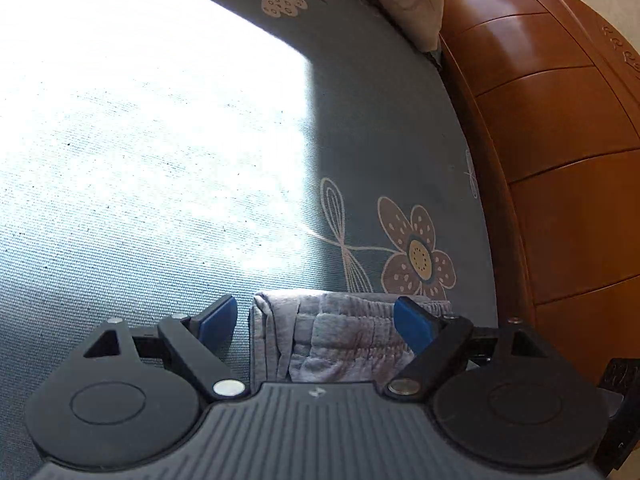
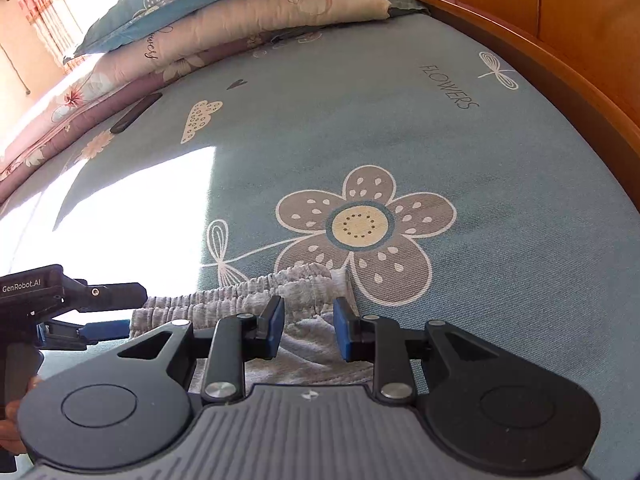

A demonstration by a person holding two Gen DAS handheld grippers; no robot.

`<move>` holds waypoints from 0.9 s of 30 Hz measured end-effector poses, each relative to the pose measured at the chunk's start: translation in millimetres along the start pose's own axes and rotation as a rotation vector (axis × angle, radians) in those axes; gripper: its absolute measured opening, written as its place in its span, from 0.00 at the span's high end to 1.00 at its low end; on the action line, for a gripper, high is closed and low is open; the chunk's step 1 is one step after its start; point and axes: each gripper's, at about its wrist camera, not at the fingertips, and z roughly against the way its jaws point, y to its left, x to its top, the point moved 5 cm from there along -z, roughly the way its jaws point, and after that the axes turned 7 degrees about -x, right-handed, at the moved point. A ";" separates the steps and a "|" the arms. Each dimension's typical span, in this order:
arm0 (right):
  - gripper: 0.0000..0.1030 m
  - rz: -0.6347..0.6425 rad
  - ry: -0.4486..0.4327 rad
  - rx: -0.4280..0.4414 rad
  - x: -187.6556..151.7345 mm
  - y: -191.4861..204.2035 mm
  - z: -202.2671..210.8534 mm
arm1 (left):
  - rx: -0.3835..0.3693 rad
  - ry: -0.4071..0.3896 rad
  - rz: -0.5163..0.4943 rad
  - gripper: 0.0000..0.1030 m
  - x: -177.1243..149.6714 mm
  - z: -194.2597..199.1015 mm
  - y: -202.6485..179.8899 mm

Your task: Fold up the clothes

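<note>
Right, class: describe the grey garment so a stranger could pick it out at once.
Start at the blue bedsheet with the wooden bed frame along its edge. Find the large brown printed flower; the grey garment lies just below it. It alone is real ribbed, gathered cloth, not a print.
</note>
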 end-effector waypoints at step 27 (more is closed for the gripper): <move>0.73 0.086 0.068 0.017 -30.3 -24.2 -7.3 | -0.115 0.211 -0.445 0.23 -44.3 -9.5 -51.3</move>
